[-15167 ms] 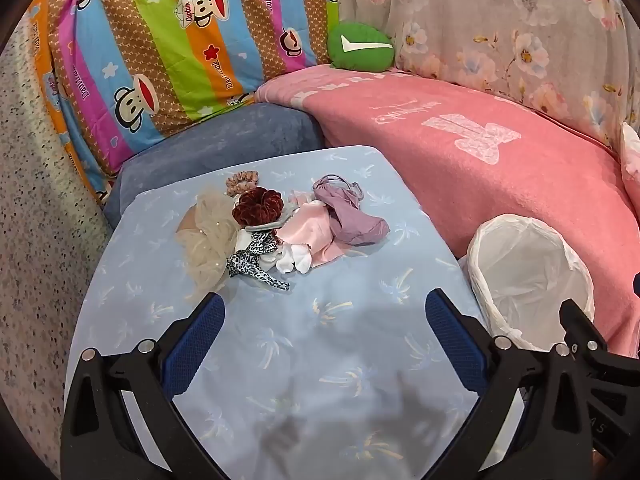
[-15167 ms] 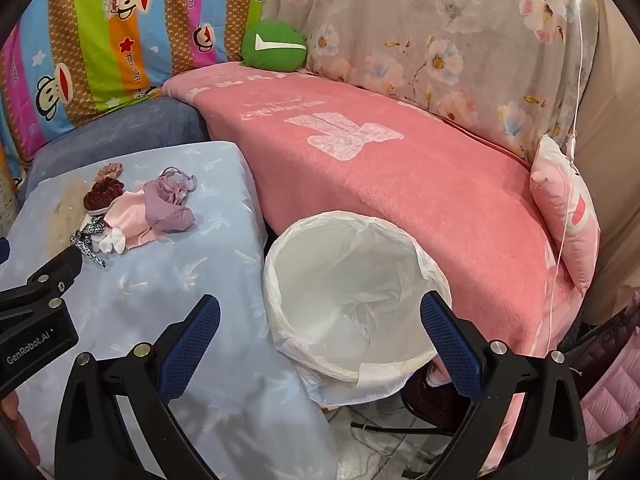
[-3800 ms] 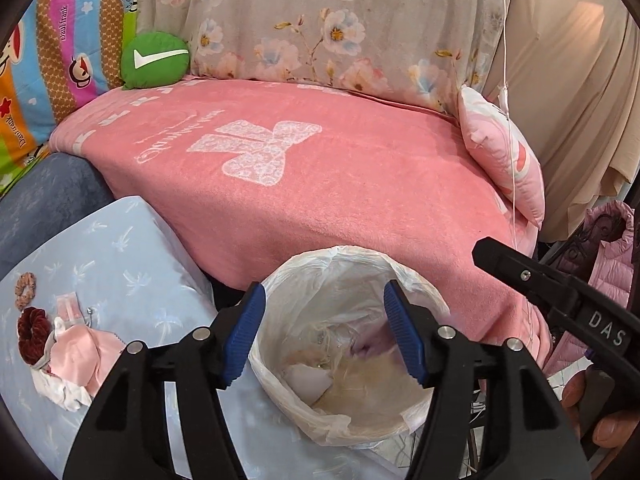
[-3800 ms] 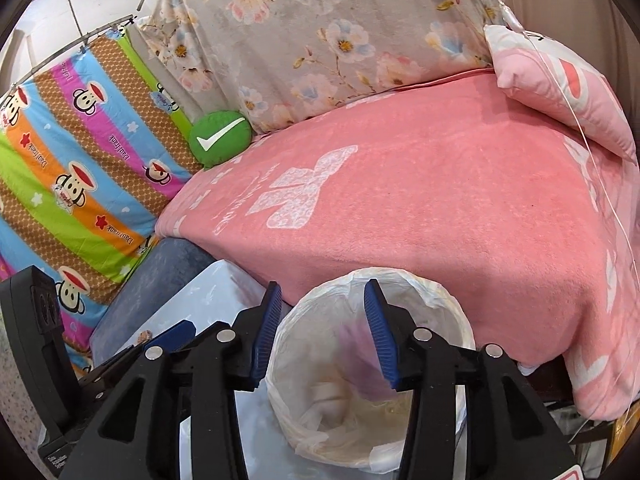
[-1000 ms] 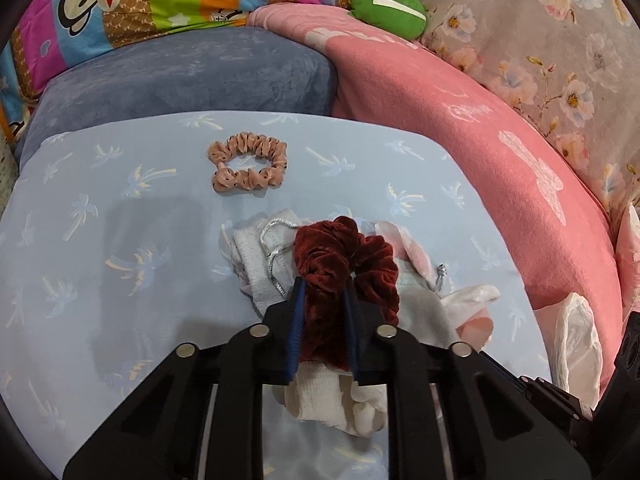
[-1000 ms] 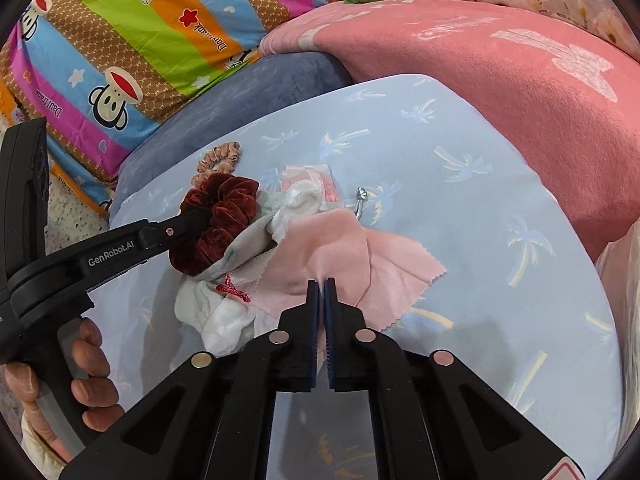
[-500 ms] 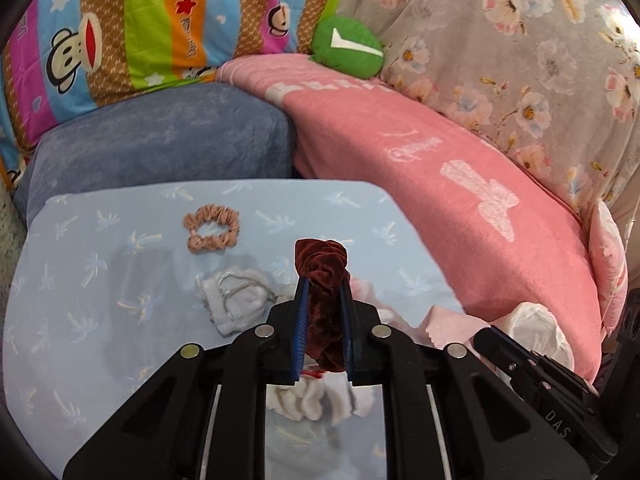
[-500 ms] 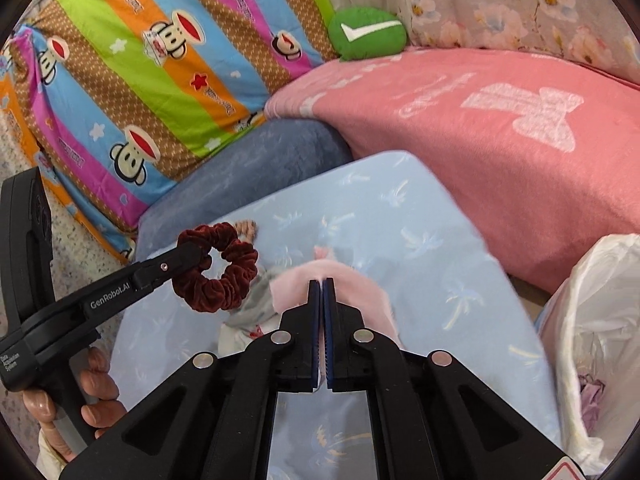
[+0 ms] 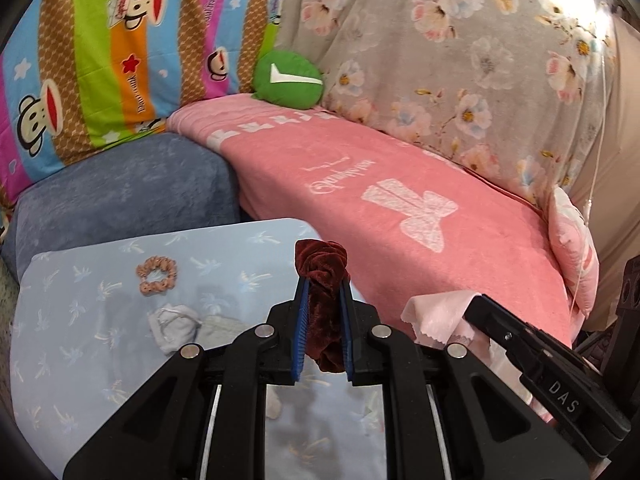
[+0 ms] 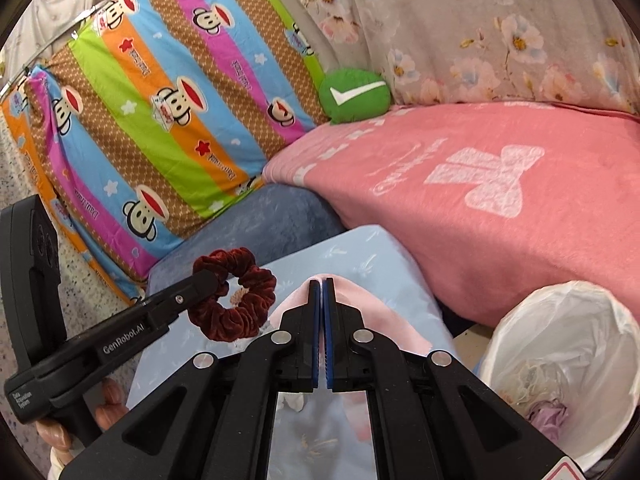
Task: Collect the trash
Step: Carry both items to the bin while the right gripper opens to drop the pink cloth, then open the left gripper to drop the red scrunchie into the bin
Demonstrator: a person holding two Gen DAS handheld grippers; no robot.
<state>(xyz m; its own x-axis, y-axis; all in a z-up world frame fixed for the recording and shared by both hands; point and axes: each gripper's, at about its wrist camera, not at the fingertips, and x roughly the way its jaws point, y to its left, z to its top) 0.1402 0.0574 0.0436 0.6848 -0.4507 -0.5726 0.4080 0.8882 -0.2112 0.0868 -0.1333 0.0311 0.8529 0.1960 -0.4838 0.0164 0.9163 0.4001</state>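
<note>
Left wrist view: the left gripper [image 9: 323, 320] is clenched on a dark red scrunchie [image 9: 322, 280], which is lifted above the bench [image 9: 72, 360]. The scrunchie sits between the blue pads, its upper loop projecting beyond the fingertips. To the right, the right gripper [image 9: 476, 306] grasps a pink cloth [image 9: 436, 316], which hangs over the bench's right edge. On the bench, far left, lies a peach scrunchie [image 9: 157, 275]. Nearer, a white cloth [image 9: 174, 328] lies crumpled, well apart from both grippers. A pink blanket [image 9: 400, 216] covers the bed beyond the bench; a green cushion [image 9: 289, 80] rests at its far end.

Right wrist view: the right gripper [image 10: 322, 322] has its pads pressed together on the pink cloth [image 10: 352, 304], which drapes down on both sides of the fingers. The left gripper [image 10: 208, 280] enters from the left, the dark red scrunchie [image 10: 234, 294] hanging as an open ring from its tip. A bin [image 10: 568, 360] lined with a white bag stands near right, beside the bench [image 10: 392, 268]. Inside it lie a purple item [image 10: 548, 416] and pale crumpled material.
</note>
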